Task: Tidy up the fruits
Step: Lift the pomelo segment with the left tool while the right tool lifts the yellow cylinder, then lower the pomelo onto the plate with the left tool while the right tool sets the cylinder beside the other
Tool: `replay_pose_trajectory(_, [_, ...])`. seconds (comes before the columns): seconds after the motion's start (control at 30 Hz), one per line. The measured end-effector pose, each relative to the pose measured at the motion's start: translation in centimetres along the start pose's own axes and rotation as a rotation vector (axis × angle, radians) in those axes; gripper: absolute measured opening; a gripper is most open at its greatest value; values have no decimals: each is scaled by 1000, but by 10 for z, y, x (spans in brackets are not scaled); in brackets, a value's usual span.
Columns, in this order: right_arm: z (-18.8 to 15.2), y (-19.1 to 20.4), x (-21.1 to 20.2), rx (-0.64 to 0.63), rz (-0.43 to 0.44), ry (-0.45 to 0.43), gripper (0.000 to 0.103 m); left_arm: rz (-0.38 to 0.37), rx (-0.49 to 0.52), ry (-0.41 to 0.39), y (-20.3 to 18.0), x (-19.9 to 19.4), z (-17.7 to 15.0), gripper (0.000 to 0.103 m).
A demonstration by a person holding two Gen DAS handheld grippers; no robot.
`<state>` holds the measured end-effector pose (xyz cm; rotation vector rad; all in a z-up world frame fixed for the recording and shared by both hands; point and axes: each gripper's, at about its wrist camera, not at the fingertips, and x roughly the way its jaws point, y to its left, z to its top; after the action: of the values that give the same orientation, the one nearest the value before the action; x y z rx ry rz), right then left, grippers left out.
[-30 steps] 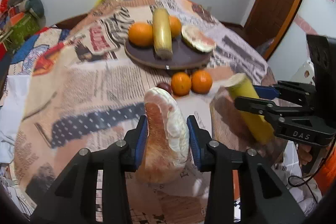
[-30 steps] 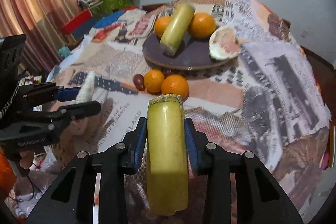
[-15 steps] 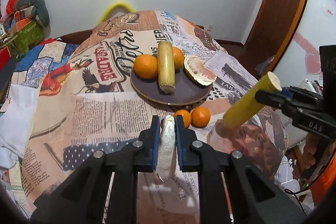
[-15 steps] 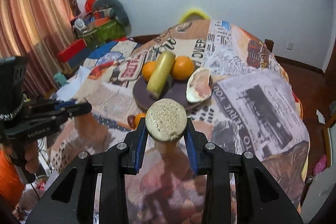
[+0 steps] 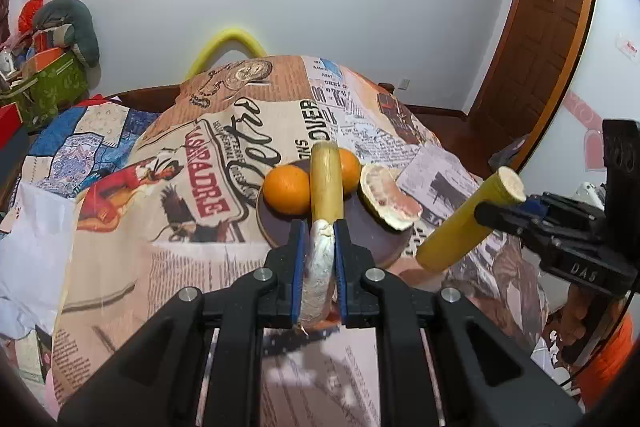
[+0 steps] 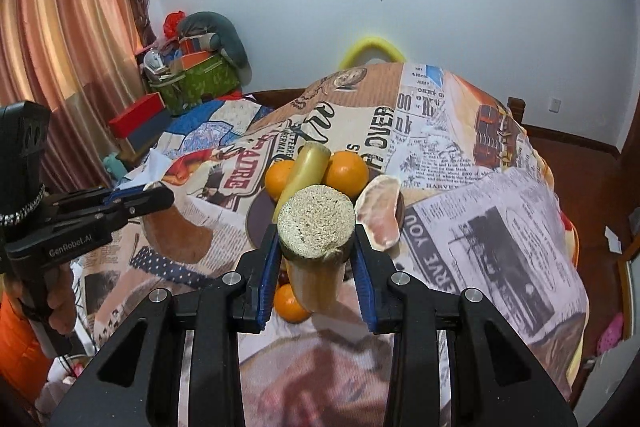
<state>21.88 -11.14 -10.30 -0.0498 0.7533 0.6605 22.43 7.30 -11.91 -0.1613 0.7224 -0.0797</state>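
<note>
My left gripper (image 5: 319,241) is shut on a pomelo wedge (image 5: 318,267), seen edge-on, held above the table short of the dark round plate (image 5: 372,227). On the plate lie two oranges (image 5: 287,189), a sugarcane piece (image 5: 326,183) and another pomelo wedge (image 5: 386,197). My right gripper (image 6: 316,259) is shut on a yellow sugarcane piece (image 6: 316,227), tilted up with its cut end toward the camera; it also shows in the left wrist view (image 5: 468,223). A loose orange (image 6: 290,303) lies on the cloth below the sugarcane.
The round table wears a newspaper-print cloth (image 5: 192,163). A yellow chair back (image 5: 228,45) stands behind it. A green box with clutter (image 6: 196,79) and a curtain (image 6: 60,47) are at the left, a wooden door (image 5: 536,39) at the right.
Both grippers have lifted and tilted up, so the plate sits lower and closer to the fingertips and more wall shows. The sugarcane has tipped further end-on. Both grips are unchanged.
</note>
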Motion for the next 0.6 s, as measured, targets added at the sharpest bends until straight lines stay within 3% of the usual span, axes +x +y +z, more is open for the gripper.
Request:
replay_pose_trajectory(0.27, [11, -4, 18, -17, 11, 12, 31, -3, 13, 5, -1, 30, 18, 13])
replay_pose_trajectory(0.6, [13, -9, 53, -29, 33, 61, 31, -11, -13, 78, 5, 85, 25, 13])
